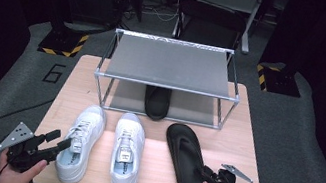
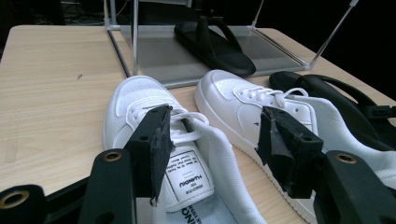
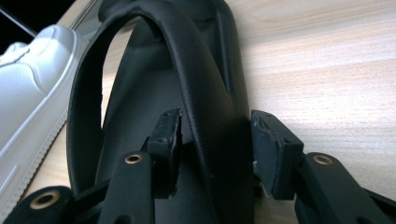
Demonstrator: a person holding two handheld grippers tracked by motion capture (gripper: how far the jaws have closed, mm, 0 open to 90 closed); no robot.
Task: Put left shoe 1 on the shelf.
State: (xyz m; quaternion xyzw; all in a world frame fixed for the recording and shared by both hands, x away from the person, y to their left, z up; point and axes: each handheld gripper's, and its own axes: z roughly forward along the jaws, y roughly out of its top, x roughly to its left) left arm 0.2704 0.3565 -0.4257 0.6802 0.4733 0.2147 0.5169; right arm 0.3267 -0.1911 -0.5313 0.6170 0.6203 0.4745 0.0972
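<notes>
1. Black rubber, the flip-flop (image 1: 185,161) is lying on the counter (image 1: 75,86) in front of the metal rack (image 1: 170,65), just right of the white sneakers (image 1: 127,154).
2. Right gripper (image 3: 215,140) is straddling the flip-flop's strap and outer edge at its heel end, jaws spread, pads not yet pressing.
3. Left gripper (image 2: 212,149) is hovering released at the left sneaker's (image 2: 154,140) heel.
4. Another flip-flop (image 1: 156,101) is sitting on the rack's lower shelf.

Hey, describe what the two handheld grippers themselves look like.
Both are black. The left gripper carries a grey three-cornered plate with holes, and a black cable trails from it. The right gripper also carries a grey plate. In both gripper views, brass-coloured eyelets sit on the jaws, whose black pads look worn.
</notes>
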